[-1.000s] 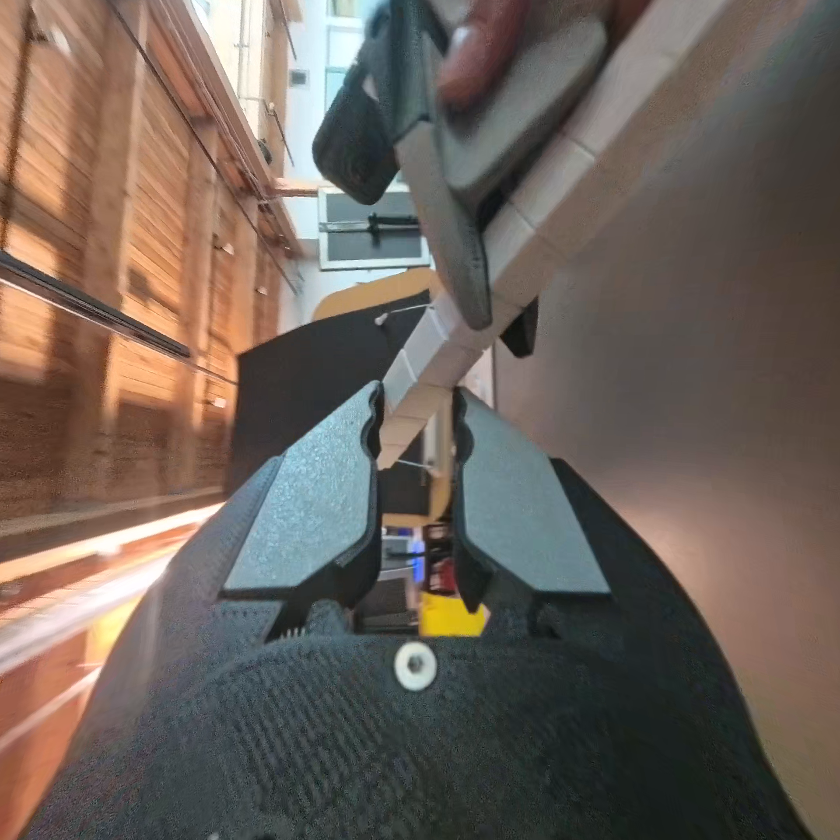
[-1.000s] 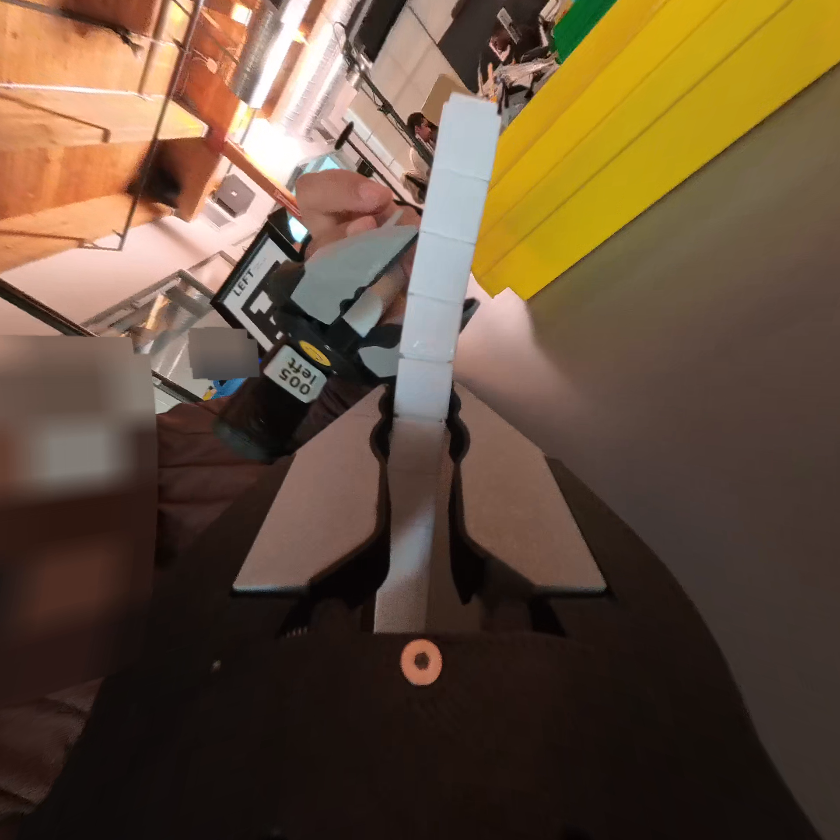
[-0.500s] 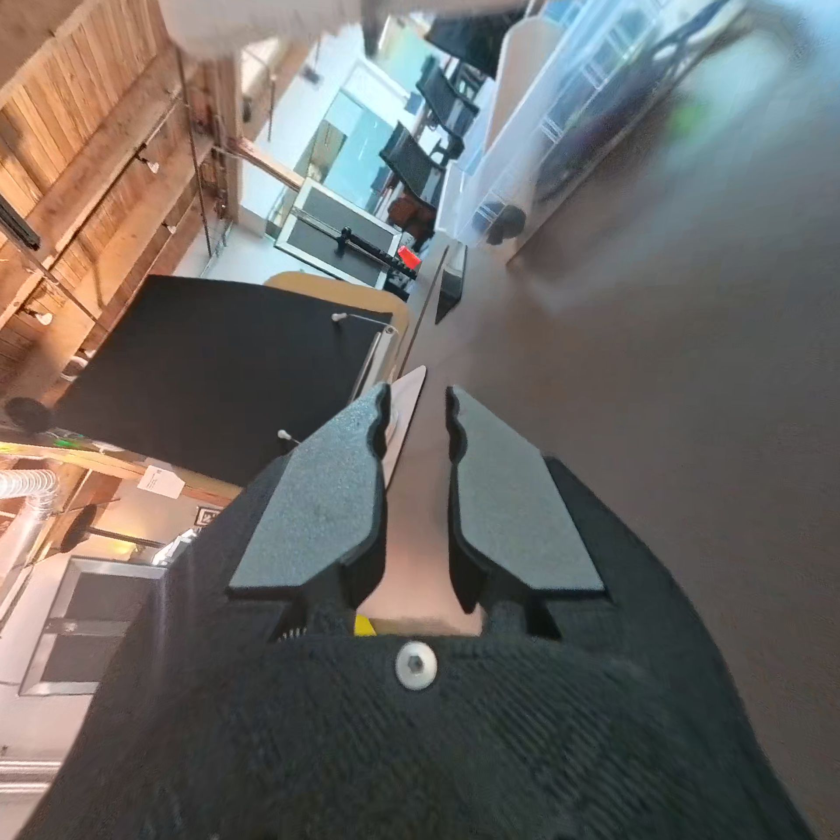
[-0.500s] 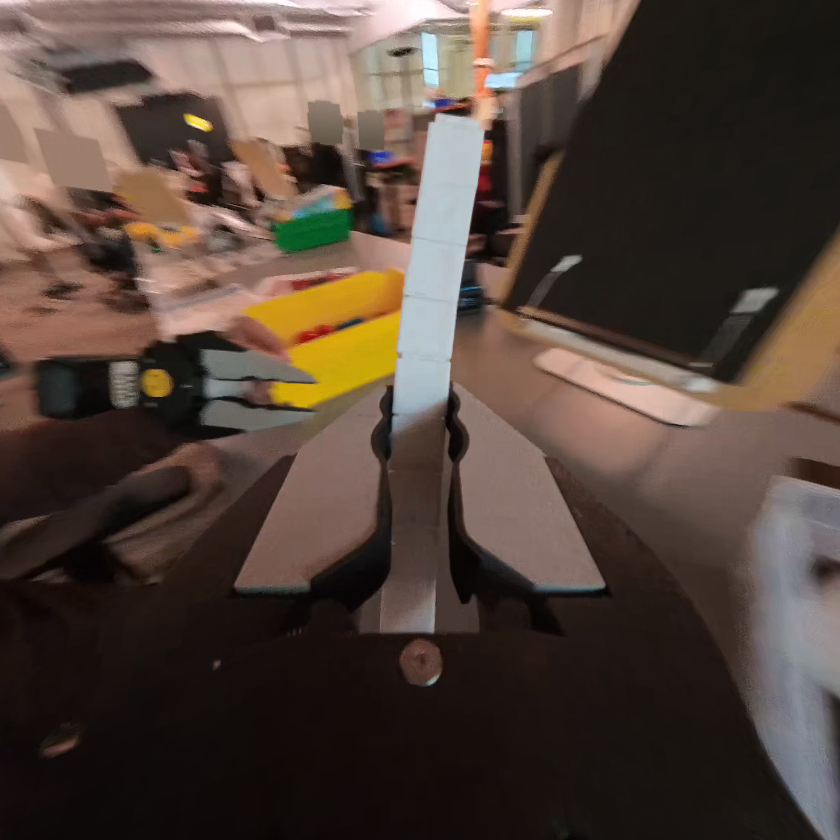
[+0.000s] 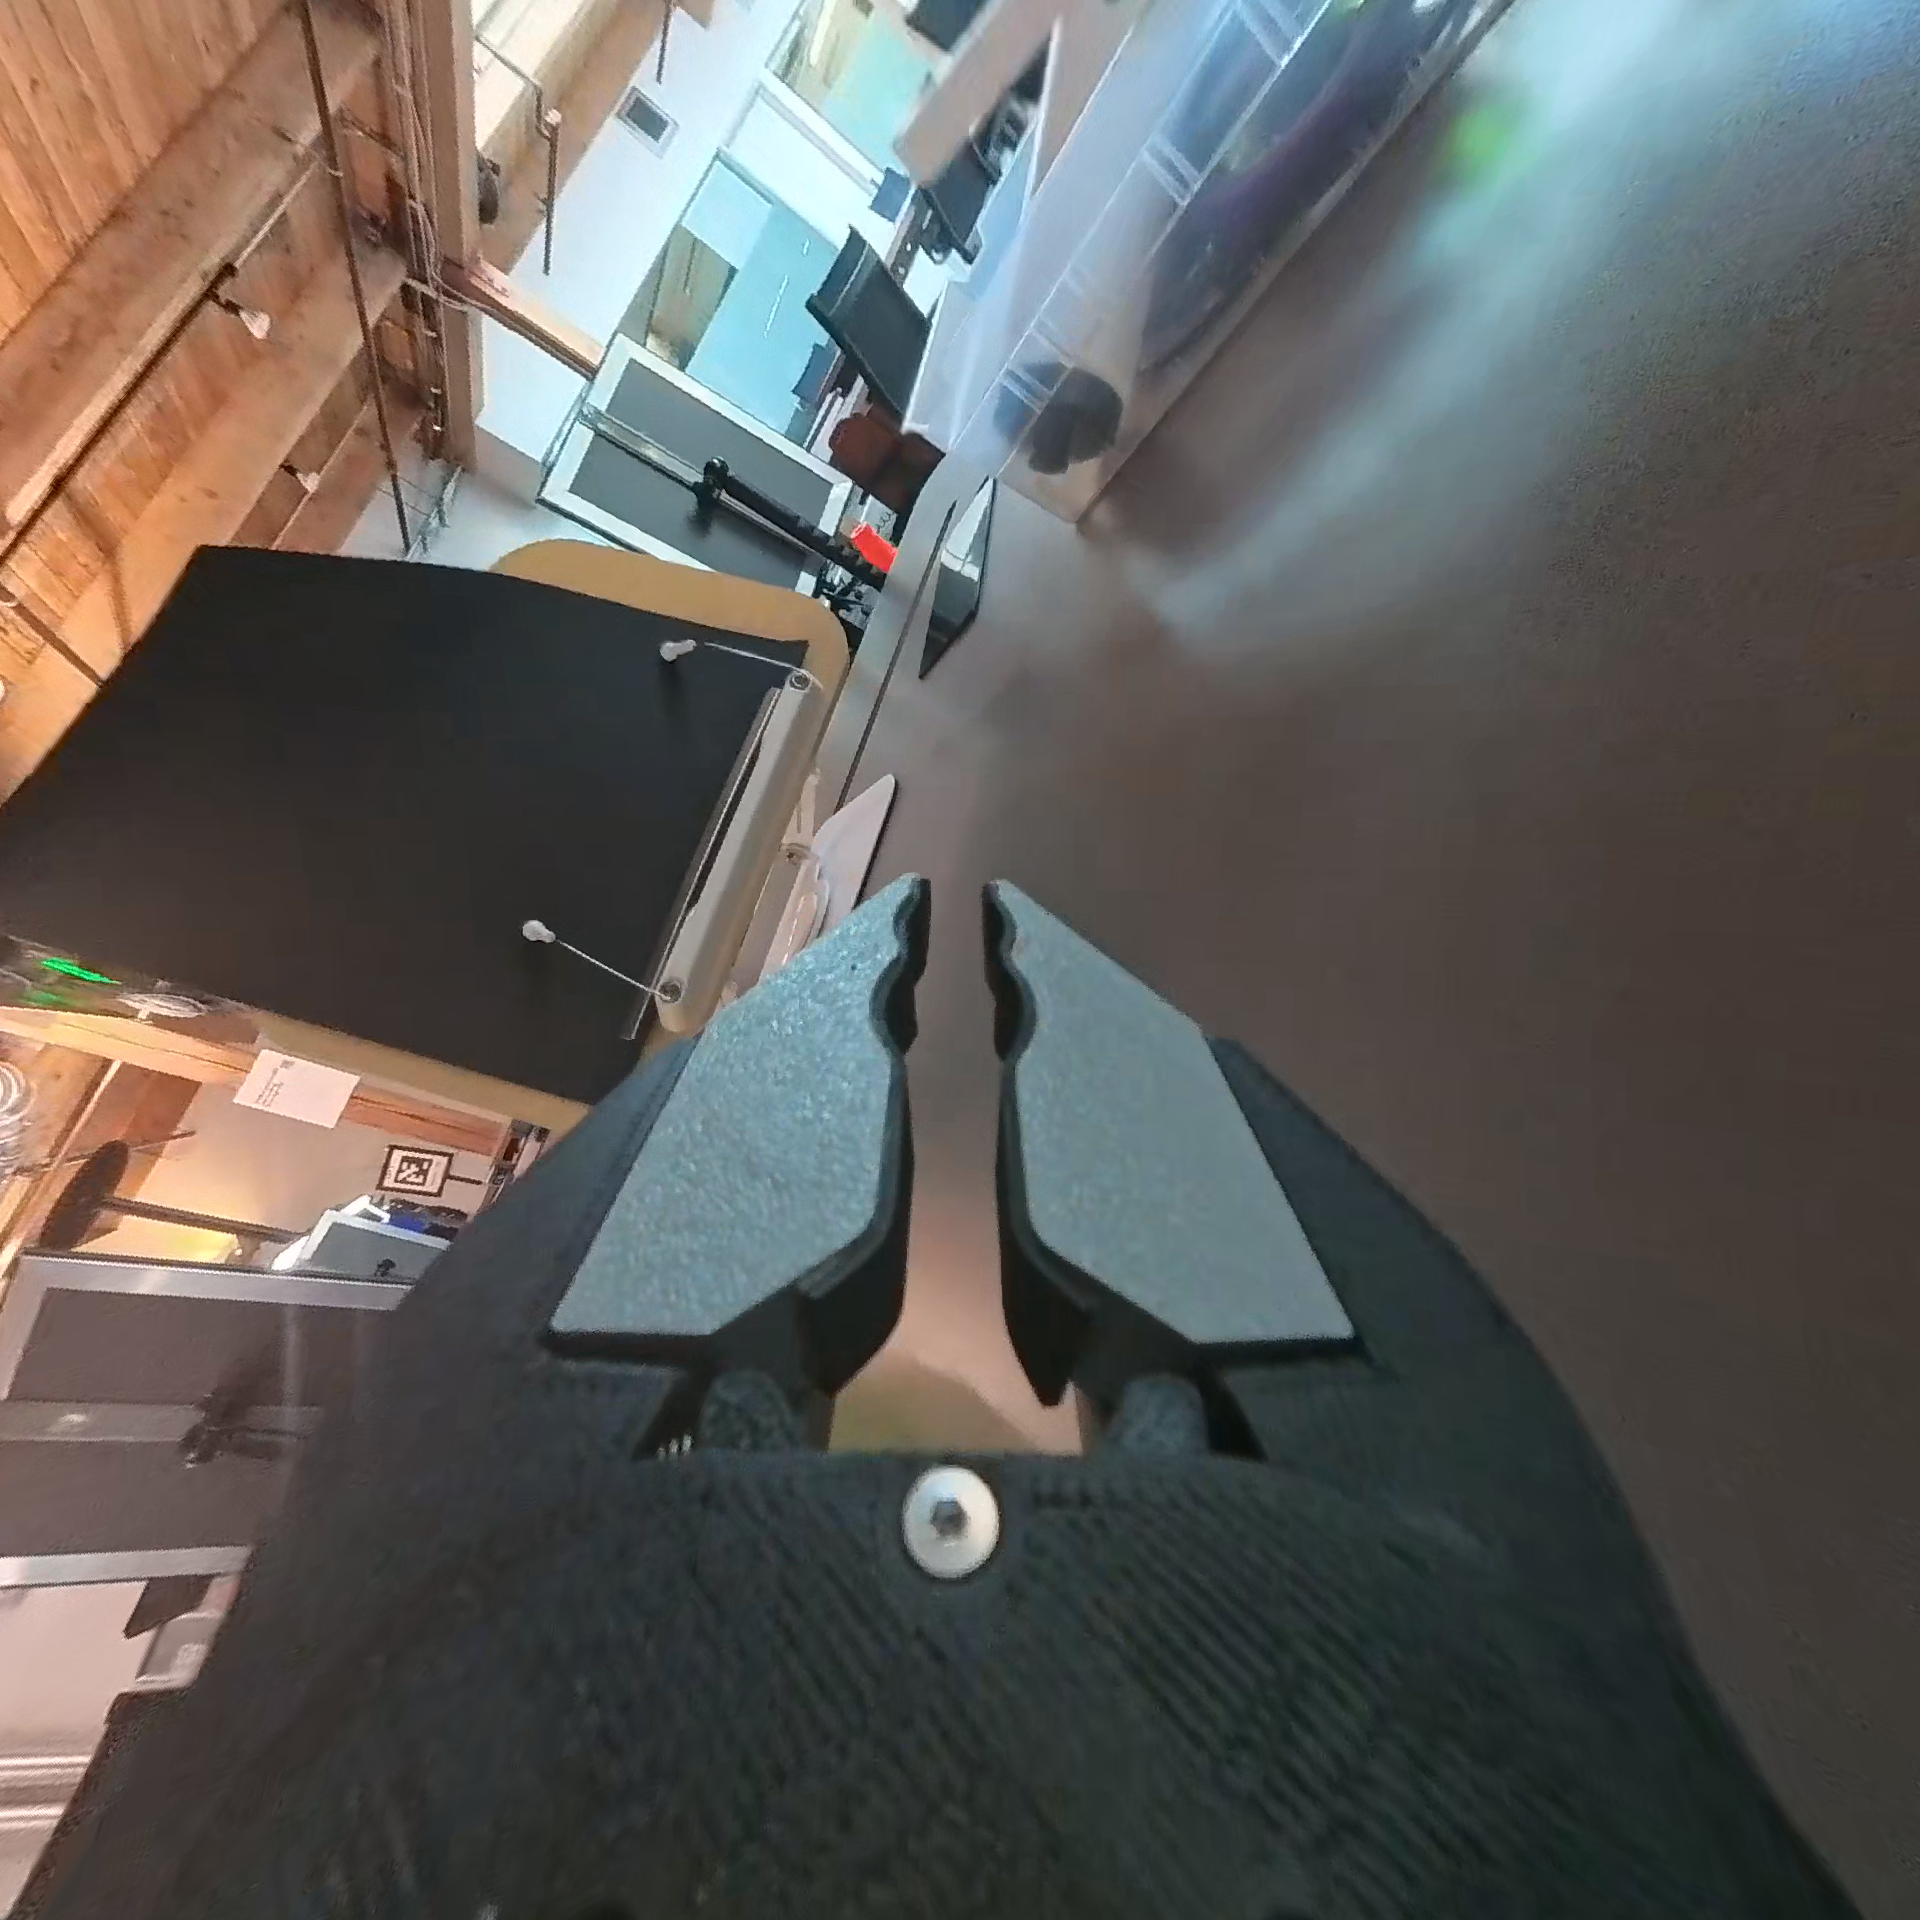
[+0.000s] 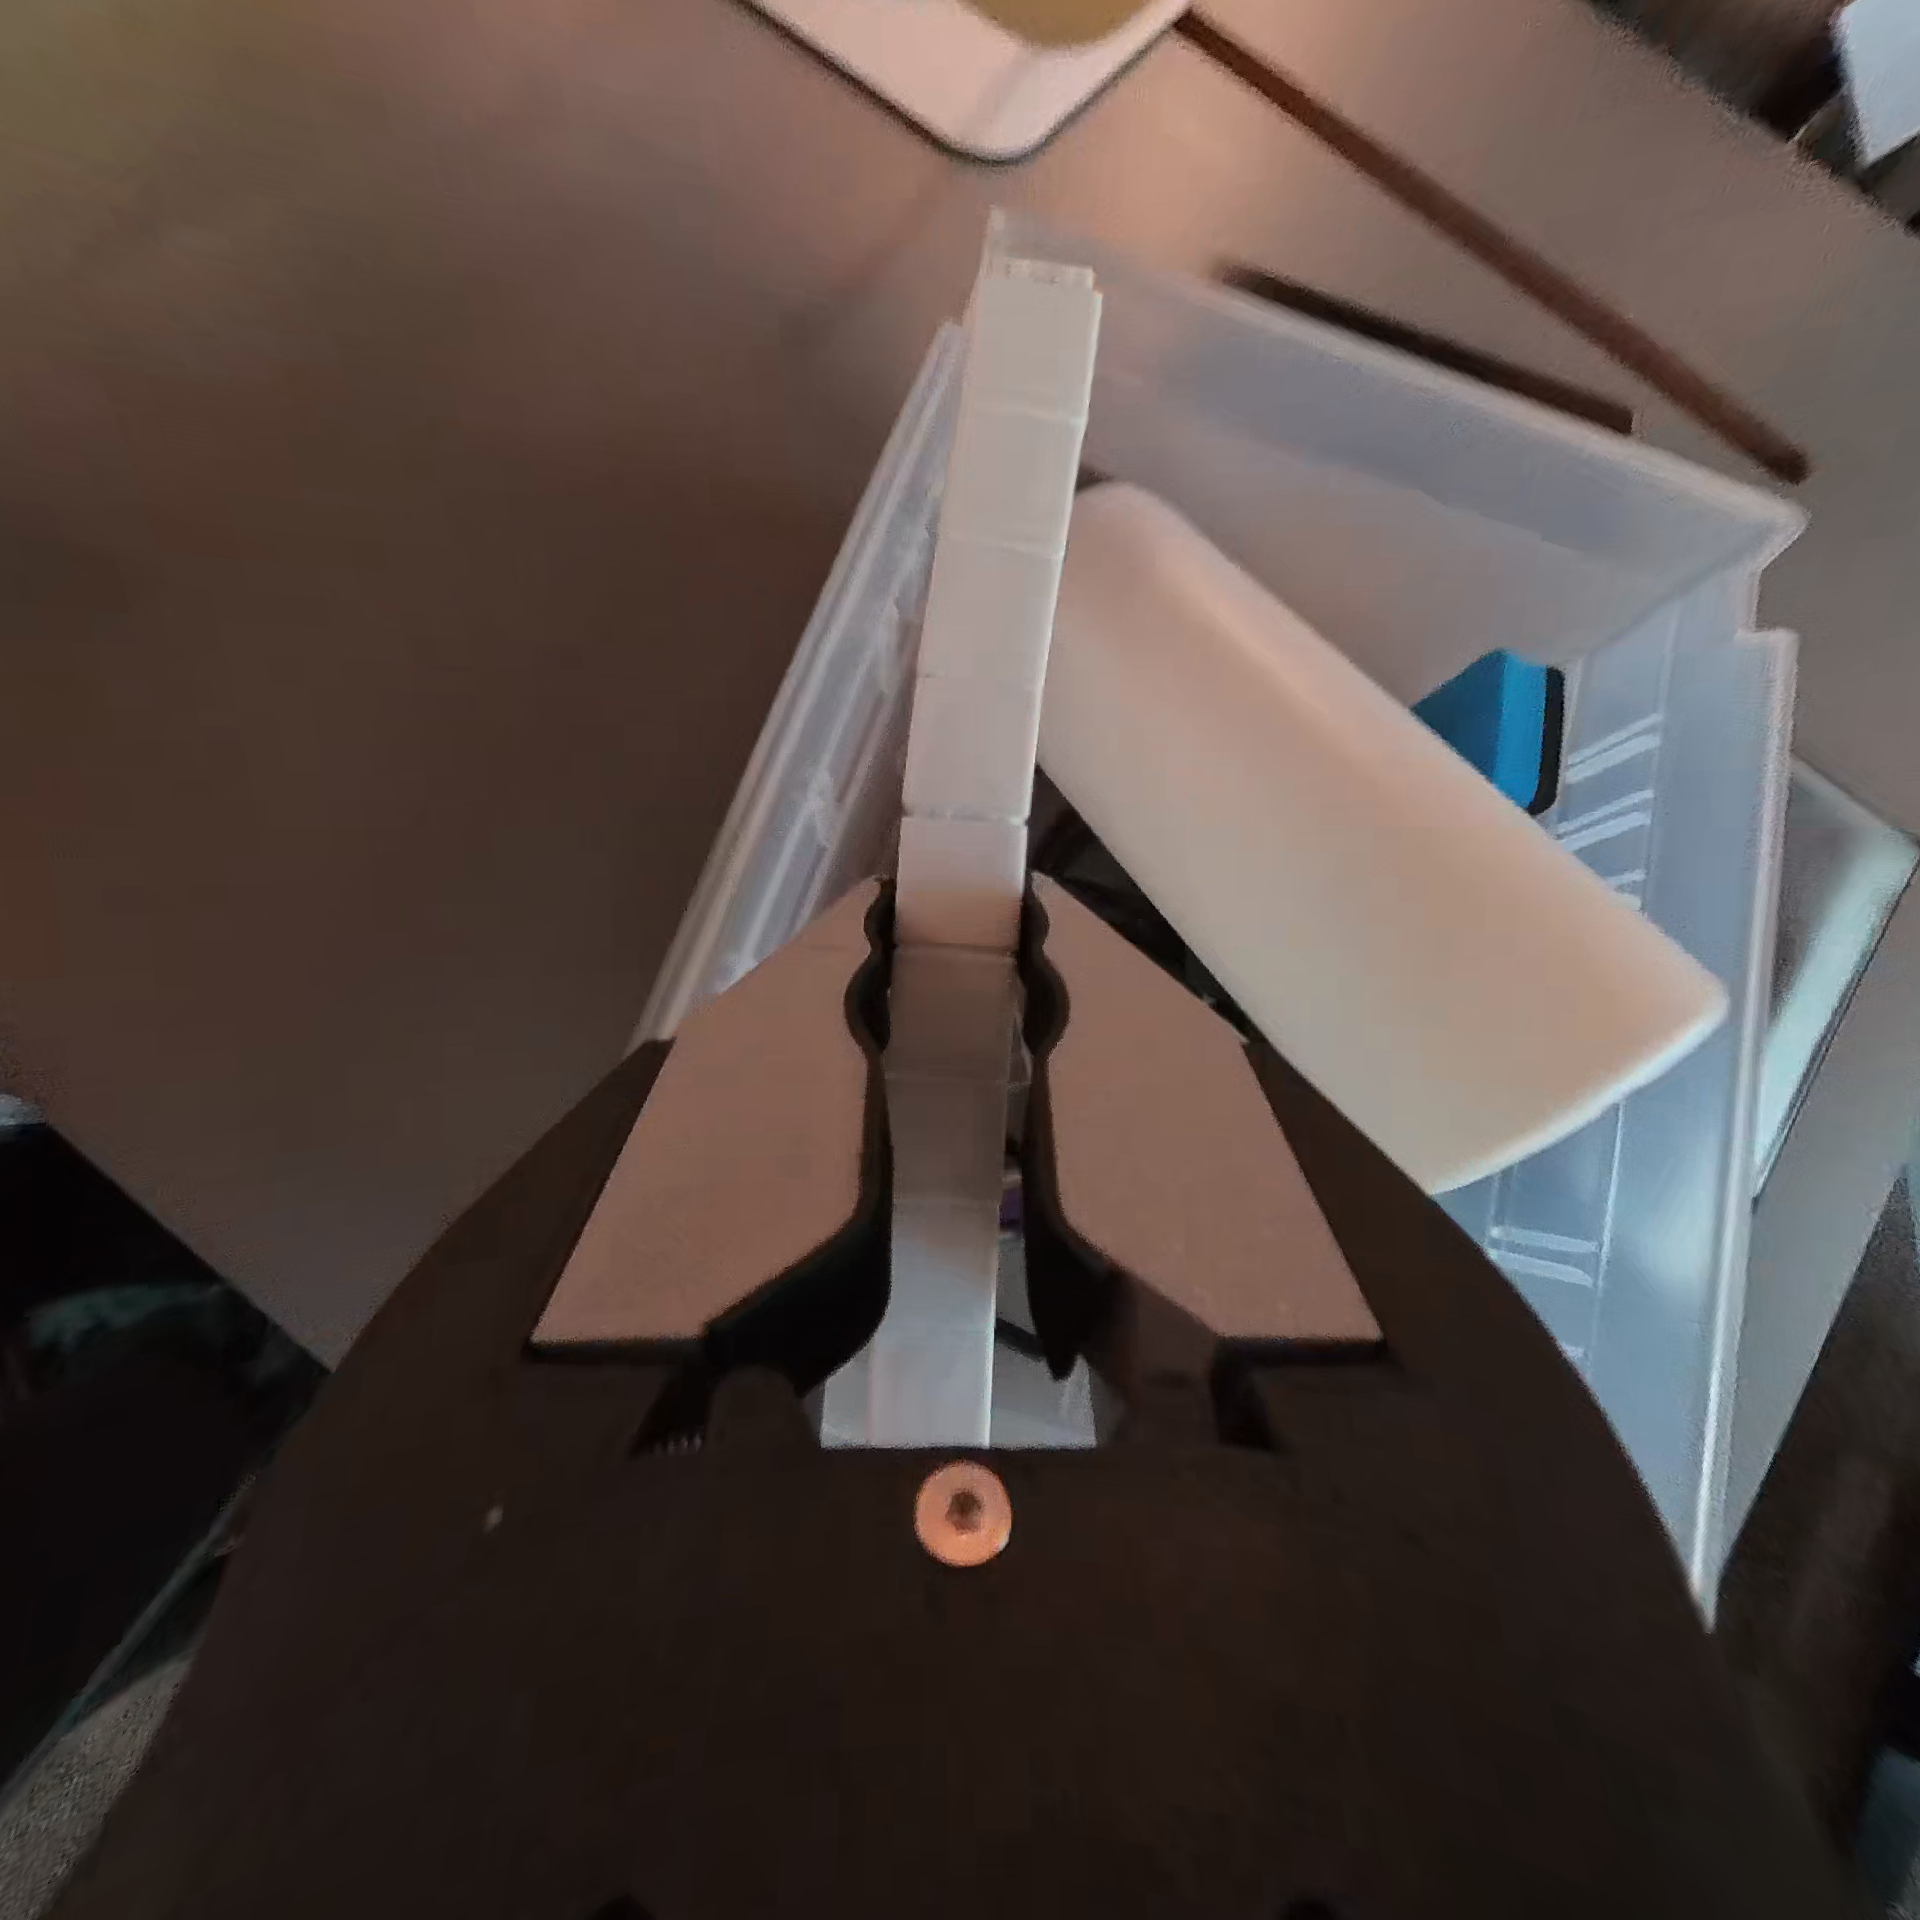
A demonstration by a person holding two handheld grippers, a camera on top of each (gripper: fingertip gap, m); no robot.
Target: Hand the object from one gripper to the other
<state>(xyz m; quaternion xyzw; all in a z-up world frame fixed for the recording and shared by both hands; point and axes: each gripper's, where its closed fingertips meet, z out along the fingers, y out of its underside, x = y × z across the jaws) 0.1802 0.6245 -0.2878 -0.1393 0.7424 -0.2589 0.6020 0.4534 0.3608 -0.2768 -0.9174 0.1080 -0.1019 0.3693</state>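
Observation:
A white stick of stacked bricks (image 6: pixel 997 623) is held in my right gripper (image 6: pixel 956 925). The jaws are shut on its lower end and the rest sticks out straight ahead. The stick's far end points over a clear plastic bin (image 6: pixel 1351 416) on the brown table (image 6: pixel 416 520). My left gripper (image 5: pixel 954 925) is empty, with only a narrow slit between its jaws. It hangs over the brown table (image 5: pixel 1455 935), turned on its side. The stick and the right gripper do not show in the left wrist view.
In the bin lie a white curved block (image 6: pixel 1299 831) and a blue object (image 6: pixel 1496 727). A white tray corner (image 6: pixel 987 83) sits beyond it. The left wrist view shows a black panel on a stand (image 5: pixel 364 810) and a clear bin (image 5: pixel 1195 260) far off. My hands' fingertips stand some 40 cm from each other.
The left gripper has let go of the stick, drawn away and narrowed its jaws. The right gripper has swung the stick away from the left gripper, down over the clear bin.

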